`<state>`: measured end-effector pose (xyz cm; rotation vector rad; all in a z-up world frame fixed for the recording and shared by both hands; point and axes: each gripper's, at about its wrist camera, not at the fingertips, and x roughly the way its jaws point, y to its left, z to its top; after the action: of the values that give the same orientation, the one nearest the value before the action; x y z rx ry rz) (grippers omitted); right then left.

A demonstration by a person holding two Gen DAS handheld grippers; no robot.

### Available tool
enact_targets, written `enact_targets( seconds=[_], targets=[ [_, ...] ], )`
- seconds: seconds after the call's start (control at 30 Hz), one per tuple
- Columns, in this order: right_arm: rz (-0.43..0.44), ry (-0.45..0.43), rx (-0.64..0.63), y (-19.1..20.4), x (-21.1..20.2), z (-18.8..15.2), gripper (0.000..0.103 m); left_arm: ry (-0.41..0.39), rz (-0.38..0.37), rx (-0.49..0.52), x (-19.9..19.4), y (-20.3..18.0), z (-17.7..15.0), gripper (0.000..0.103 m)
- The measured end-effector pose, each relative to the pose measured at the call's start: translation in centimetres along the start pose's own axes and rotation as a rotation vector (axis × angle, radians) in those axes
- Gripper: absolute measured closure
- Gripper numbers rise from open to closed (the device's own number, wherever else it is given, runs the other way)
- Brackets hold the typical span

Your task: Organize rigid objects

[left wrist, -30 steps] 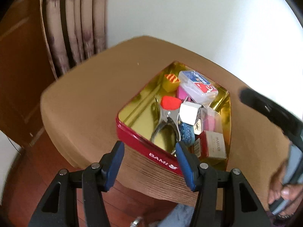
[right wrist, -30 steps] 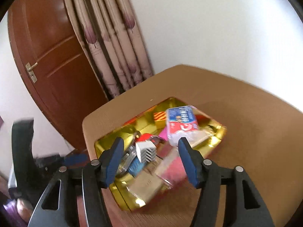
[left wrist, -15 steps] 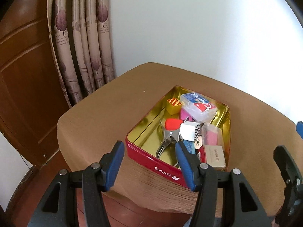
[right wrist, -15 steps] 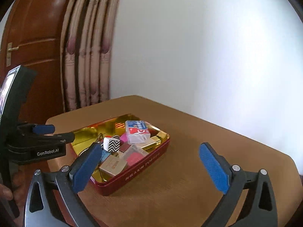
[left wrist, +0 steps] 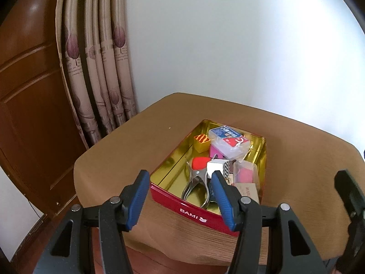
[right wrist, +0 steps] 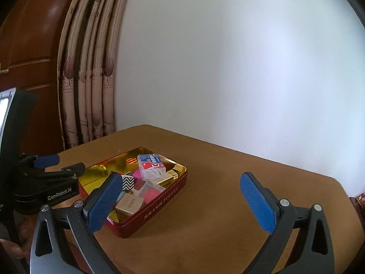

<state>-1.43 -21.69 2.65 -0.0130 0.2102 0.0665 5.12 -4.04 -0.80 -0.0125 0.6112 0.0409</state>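
- A red tin (left wrist: 200, 213) with a gold lining sits near the left end of a brown table (right wrist: 228, 194), packed with small rigid items heaped toward its right and far side.
- Inside: a clear plastic case with a blue-and-red label (left wrist: 229, 140), a small orange striped block (left wrist: 202, 142), a red-handled metal punch (left wrist: 196, 178), a white cube with a black zigzag side (right wrist: 127, 182), a pink-filled clear box (left wrist: 246, 174) and a beige carton (right wrist: 130, 204).
- The left gripper (left wrist: 179, 197) hovers at the tin's near edge, jaws partly apart, blue pads clear of everything, nothing between them.
- The right gripper (right wrist: 184, 202) stands spread wide over bare tabletop beside the tin, holding nothing.
- A patterned curtain (left wrist: 100, 68) and wooden door (left wrist: 27, 91) frame the white wall (right wrist: 228, 68) behind.
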Motion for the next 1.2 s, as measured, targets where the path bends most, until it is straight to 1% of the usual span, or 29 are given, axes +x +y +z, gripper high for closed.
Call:
enact_targets(
  seconds=[0.13,0.23,0.3,0.4,0.47,0.53,0.67,0.77,0.97,1.2],
  targets=[
    [-0.017,-0.044,-0.022,0.5,-1.2,-0.3,0.001,-0.024,-0.018,0.004,-0.9,-0.1,0.1,0.045],
    [-0.036,-0.060,-0.034,0.9,-1.9,-0.3,0.001,-0.070,0.013,0.031,-1.7,-0.6,0.2,0.045],
    [-0.025,-0.063,-0.027,0.8,-2.2,-0.1,0.001,-0.096,0.031,0.047,-2.4,-1.0,0.3,0.045],
    [-0.020,-0.062,0.004,0.4,-2.4,0.1,0.001,-0.109,0.020,0.037,-3.0,-1.1,0.4,0.043],
    [-0.018,-0.060,0.026,0.0,-2.5,0.2,0.001,-0.107,0.025,0.026,-3.2,-1.0,0.4,0.041],
    [-0.011,-0.052,0.040,-0.3,-2.4,0.3,0.001,-0.108,0.032,0.021,-3.3,-0.8,0.5,0.040],
    [-0.007,-0.046,0.037,-0.2,-2.4,0.2,0.001,-0.089,-0.002,-0.002,-3.4,-0.4,0.6,0.039],
    [0.000,-0.051,0.023,0.1,-2.5,0.1,0.001,-0.077,-0.013,-0.014,-3.3,-0.1,0.6,0.037],
    [0.007,-0.052,0.002,0.5,-2.6,0.0,0.001,-0.061,0.007,-0.003,-2.9,-0.3,0.4,0.037],
    [0.007,-0.029,0.002,0.4,-2.2,-0.3,0.001,-0.053,0.019,-0.005,-2.7,-0.2,0.4,0.037]
  ],
)
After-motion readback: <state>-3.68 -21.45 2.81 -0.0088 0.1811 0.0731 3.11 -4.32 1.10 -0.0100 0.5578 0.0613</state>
